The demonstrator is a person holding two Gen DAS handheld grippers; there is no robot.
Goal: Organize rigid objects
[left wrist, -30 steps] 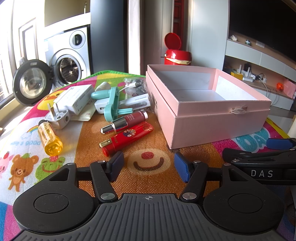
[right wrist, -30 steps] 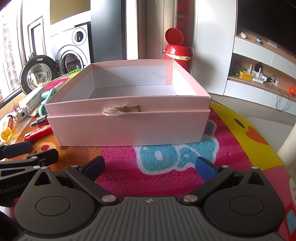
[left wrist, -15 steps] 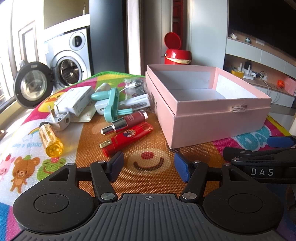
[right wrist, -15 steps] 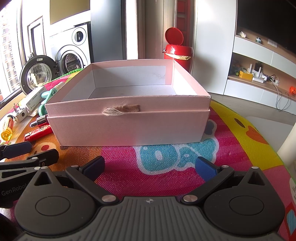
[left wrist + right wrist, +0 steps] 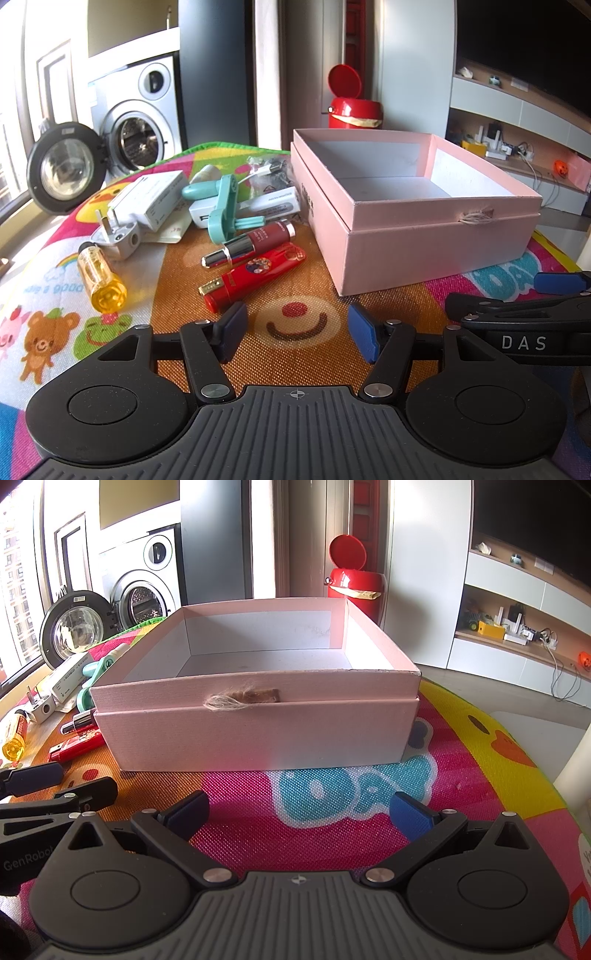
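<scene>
Nothing appears sorted yet: the open pink cardboard box shows a bare white floor in both views, though its near corners are hidden. The glossy red lighter, maroon lipstick tube, amber glass bottle and teal plastic clip lie on the colourful play mat beside it. The left gripper and the right gripper both hang spread apart, empty.

**Card, plastic and woven mat**

The pink box looks like matt card with a fine linen grain, and a frayed twine tuft sits on its front wall. The play mat shows a dimpled, woven texture. The red lighter is glossy plastic with a gilt metal end. The lipstick has a chrome-bright cap. The amber bottle is clear and shiny. The tongs' pads are matt blue.
</scene>
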